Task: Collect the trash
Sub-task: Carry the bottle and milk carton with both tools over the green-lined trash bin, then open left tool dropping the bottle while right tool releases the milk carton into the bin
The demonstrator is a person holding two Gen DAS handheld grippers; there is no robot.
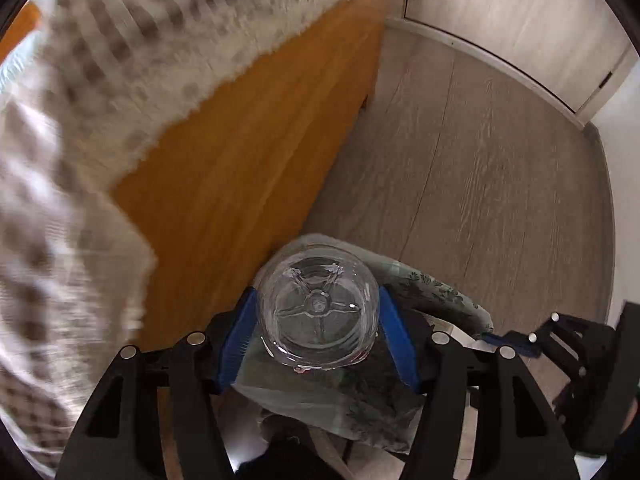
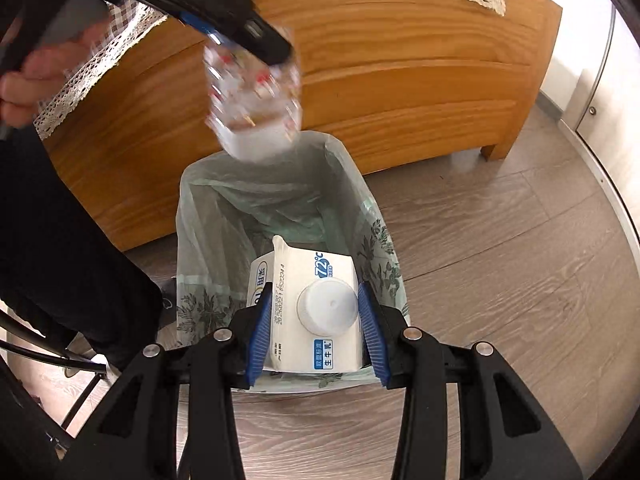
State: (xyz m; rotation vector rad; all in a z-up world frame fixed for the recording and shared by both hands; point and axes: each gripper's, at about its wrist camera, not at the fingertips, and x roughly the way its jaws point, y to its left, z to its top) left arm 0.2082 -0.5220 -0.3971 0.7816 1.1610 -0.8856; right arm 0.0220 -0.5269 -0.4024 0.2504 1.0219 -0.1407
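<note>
Bottle (image 1: pixel 318 308): a clear plastic bottle, seen base-on in the left wrist view, pinched between the blue pads (image 1: pixel 237 338) of the left gripper (image 1: pixel 318 334). Only the right wrist view shows its blurred side (image 2: pixel 253 92) held above the bin (image 2: pixel 192 248), just over the far rim. Carton (image 2: pixel 308 304): a white milk carton with a white cap (image 2: pixel 328 307), clamped between the pads of the right gripper (image 2: pixel 318 330), jaws partly spread to its width. It hangs inside the bin's mouth, over the green liner (image 2: pixel 256 204). Behind the bin stands a wooden cabinet (image 2: pixel 400 80) under a checked lace-edged cloth (image 1: pixel 120 60). The floor (image 1: pixel 480 168) is grey wood.
</note>
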